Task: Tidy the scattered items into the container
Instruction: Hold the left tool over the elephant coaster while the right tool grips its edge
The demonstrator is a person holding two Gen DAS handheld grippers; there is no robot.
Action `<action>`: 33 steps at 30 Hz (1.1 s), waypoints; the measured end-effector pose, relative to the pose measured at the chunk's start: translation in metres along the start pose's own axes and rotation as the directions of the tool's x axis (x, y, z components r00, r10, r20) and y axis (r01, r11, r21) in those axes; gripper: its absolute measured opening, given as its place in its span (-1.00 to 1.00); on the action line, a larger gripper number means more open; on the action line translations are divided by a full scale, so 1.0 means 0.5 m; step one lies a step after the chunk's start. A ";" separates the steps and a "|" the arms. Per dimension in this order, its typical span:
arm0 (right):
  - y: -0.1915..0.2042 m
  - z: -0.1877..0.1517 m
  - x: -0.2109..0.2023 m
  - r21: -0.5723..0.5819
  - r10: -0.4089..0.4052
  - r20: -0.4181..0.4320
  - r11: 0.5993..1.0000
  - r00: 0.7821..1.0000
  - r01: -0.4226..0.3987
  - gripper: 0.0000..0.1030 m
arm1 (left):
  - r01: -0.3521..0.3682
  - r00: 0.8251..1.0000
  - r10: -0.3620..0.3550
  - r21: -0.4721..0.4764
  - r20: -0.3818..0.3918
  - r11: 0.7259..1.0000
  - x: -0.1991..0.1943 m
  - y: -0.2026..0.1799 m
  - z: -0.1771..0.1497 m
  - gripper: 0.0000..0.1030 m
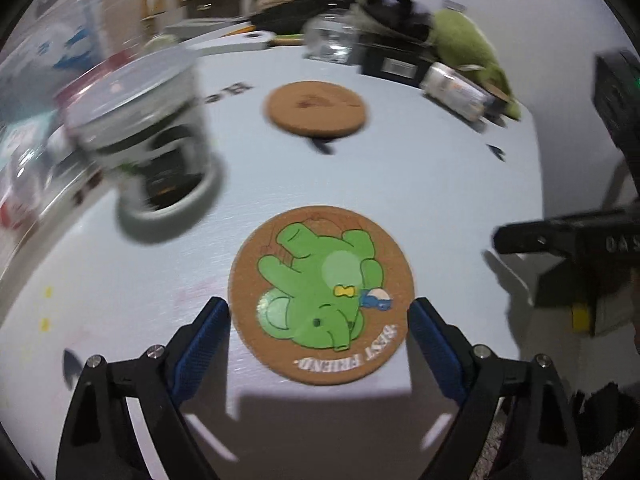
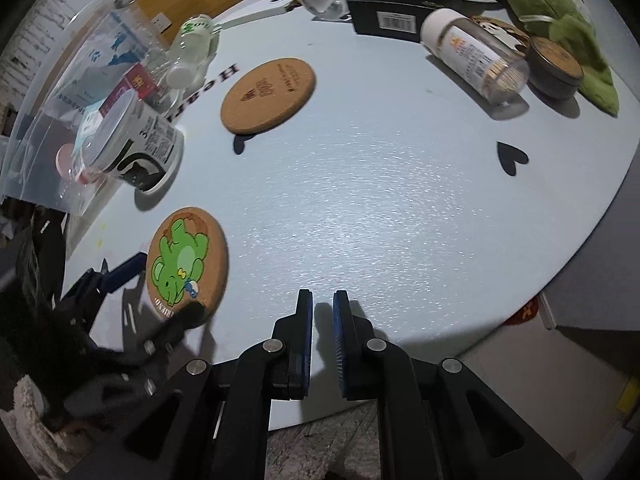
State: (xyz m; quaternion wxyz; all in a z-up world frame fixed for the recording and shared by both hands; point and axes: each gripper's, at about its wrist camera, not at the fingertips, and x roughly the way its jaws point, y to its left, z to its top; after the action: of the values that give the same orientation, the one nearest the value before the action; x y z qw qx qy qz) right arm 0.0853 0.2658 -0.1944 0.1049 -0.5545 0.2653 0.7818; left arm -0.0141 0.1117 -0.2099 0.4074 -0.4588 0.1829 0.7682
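A round cork coaster with a green elephant [image 1: 322, 294] lies on the pale blue table near its front edge. My left gripper [image 1: 319, 320] is open, its blue fingers on either side of the coaster, apart from its rim. The same coaster [image 2: 186, 266] and left gripper [image 2: 160, 284] show in the right wrist view. A plain cork coaster [image 1: 316, 109] [image 2: 267, 96] lies farther back. A clear plastic container [image 2: 60, 92] stands at the left edge. My right gripper [image 2: 322, 300] hangs empty over the table's front edge, jaws nearly together with a narrow gap.
A tipped white cup [image 1: 160, 148] [image 2: 132, 144] lies beside the container. A toothpick jar [image 2: 476, 58], a small tin [image 2: 556, 66], a green plush [image 2: 560, 12], a black box [image 2: 400, 14] and a small bottle [image 2: 192, 48] sit along the back.
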 end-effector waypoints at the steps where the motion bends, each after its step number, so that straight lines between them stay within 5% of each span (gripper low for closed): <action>1: -0.007 0.002 -0.001 0.007 0.004 -0.002 1.000 1.000 -0.004 -0.79 | 0.011 1.000 -0.011 0.013 0.000 1.000 0.003 -0.012 0.003 0.75; 12: -0.059 0.026 -0.006 0.036 0.018 -0.006 0.999 1.000 -0.018 -0.79 | 0.073 0.997 -0.074 0.109 0.001 0.991 0.027 -0.107 0.034 0.75; 16: -0.061 0.031 0.003 0.014 0.006 -0.022 1.000 1.000 -0.006 -0.79 | 0.094 0.996 -0.094 0.095 -0.009 0.991 0.030 -0.113 0.039 0.93; 25: -0.043 0.039 0.009 -0.042 0.009 -0.032 0.999 0.999 -0.011 -0.79 | -0.023 1.000 0.021 0.154 0.012 0.988 0.048 -0.151 0.035 0.98; 33: -0.067 0.045 0.012 0.016 0.099 -0.054 0.995 0.994 -0.099 -0.79 | 0.010 1.000 -0.013 0.115 0.018 0.993 0.046 -0.135 0.040 0.95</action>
State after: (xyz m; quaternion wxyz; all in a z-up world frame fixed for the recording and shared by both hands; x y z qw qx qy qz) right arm 0.0804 0.3048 -0.2043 0.0624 -0.5609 0.3005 0.7689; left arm 0.0229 0.1759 -0.2131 0.4394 -0.4283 0.2204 0.7583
